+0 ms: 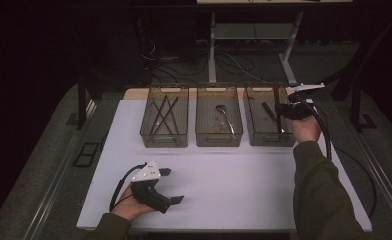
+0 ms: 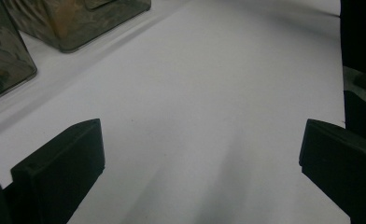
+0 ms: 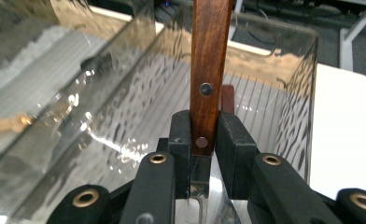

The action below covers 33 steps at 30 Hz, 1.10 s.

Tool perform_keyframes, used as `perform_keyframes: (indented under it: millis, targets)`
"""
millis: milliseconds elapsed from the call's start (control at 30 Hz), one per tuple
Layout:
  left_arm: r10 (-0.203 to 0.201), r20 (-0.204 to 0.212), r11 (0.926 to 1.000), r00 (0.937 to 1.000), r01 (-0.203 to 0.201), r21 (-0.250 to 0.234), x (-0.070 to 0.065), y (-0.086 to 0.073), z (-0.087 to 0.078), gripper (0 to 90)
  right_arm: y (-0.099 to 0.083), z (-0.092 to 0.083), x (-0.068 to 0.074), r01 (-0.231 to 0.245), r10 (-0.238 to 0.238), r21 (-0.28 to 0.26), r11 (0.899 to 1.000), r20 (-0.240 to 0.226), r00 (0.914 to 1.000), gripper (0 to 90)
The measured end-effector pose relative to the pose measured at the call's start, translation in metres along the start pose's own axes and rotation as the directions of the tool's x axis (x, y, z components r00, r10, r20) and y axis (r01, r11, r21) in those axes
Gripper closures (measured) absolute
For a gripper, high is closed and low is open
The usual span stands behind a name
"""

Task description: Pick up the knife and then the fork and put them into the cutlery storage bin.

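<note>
Overhead, right hand-held gripper [image 3: 203, 135] clamps a wooden-handled knife [image 3: 209, 60] above the bin [image 1: 269, 137] — left hand-held gripper [image 2: 200, 158] gapes; no lettering.

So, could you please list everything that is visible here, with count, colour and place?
Table: one, white top, in the centre.
Bins: three, clear smoky plastic, in a row at the far edge: left bin, middle bin, right bin.
Chopsticks: several, dark, crossed inside the left bin.
Spoon: one, metal, in the middle bin.
Wooden-handled utensil: one, brown handle with two rivets, clamped above the right bin.
Another utensil: one, dark handle, lying in the right bin.
Desk frame: one, grey, behind the table.
Left gripper: one, black, open, near side of the table.
Right gripper: one, black, shut on the wooden handle.
</note>
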<state>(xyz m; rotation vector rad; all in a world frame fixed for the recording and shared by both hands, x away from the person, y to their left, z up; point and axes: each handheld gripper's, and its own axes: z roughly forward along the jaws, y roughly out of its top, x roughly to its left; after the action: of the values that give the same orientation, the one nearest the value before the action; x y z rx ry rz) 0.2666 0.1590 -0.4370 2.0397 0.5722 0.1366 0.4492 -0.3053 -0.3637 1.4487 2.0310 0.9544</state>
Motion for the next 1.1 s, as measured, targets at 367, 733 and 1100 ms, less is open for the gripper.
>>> perform_keyframes:
  millis: [367, 733, 1100]
  targets:
    - [0.001, -0.001, 1.0000, 1.0000, -0.001, 0.001, 0.000, 0.000, 0.001, 0.0, -0.002, 0.009, -0.003, -0.026, 0.027, 0.082, 0.996, -0.016, 0.9995, 76.3]
    - [0.001, -0.001, 1.0000, 1.0000, -0.001, 0.000, 0.000, 0.000, 0.000, 0.0, -0.007, 0.016, -0.009, -0.085, 0.087, 0.073, 0.994, -0.022, 0.9960, 50.3]
    - [-0.003, -0.004, 1.0000, 1.0000, 0.003, -0.001, 0.001, 0.000, 0.001, 0.0, -0.015, 0.006, -0.008, -0.089, 0.090, 0.016, 0.996, -0.099, 0.9910, 33.9]
